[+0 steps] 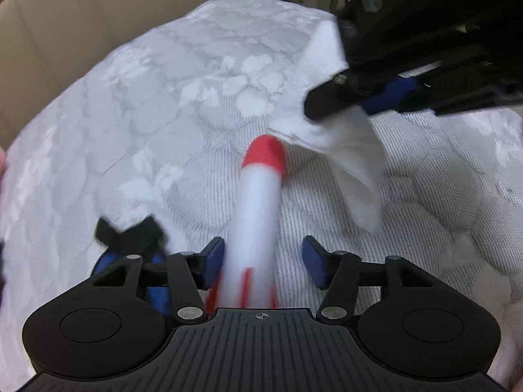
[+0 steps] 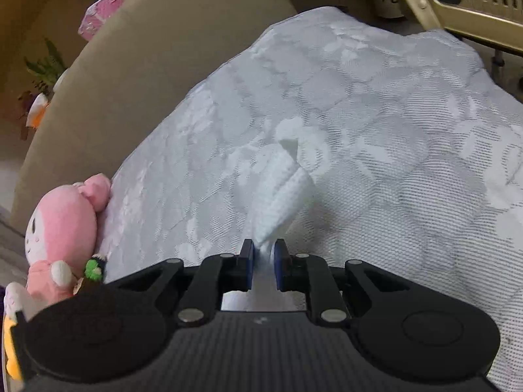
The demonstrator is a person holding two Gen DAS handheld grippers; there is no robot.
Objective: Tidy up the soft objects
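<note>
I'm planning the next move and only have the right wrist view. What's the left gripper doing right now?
Observer: The left gripper is open, with a red-toed sock lying between its fingers, not clamped.
Operator: Where's the sock I'm holding compared with that one?
Observer: The plain white sock hangs from the right gripper, just right of the red toe. I cannot tell whether they touch.
Operator: Anything else near the left gripper?
Observer: A small black item lies on the bedspread by its left finger, too blurred to identify.
</note>
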